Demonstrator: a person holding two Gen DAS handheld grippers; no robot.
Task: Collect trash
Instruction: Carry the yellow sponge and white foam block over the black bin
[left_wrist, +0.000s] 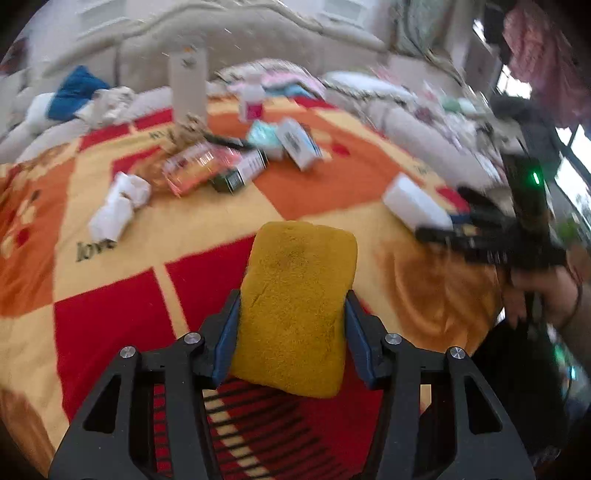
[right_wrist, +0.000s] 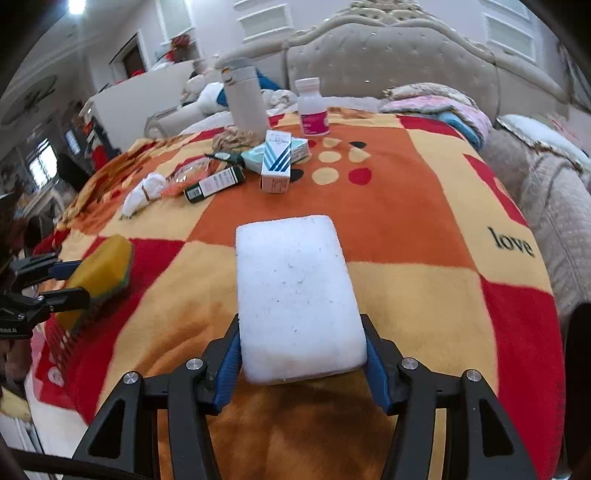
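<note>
Yellow sponge (left_wrist: 295, 306), fuzzy and oblong, pinched in left jaws; smooth white sponge (right_wrist: 297, 295) in right.

A bed (right_wrist: 554, 206) with a tufted beige headboard (right_wrist: 388, 55) was spread with a red, orange and yellow checked blanket (right_wrist: 424, 229) bearing the word "love". On the blanket lay a cluster of litter: a crumpled white tissue (right_wrist: 144, 194), a dark green box (right_wrist: 214, 183), a blue-striped white carton (right_wrist: 276, 164), a crinkled clear wrapper (left_wrist: 197, 166) and a teal pack (right_wrist: 255, 157). A white bottle with a pink label (right_wrist: 313, 107) and a grey tumbler (right_wrist: 243, 96) stood behind them.
</note>
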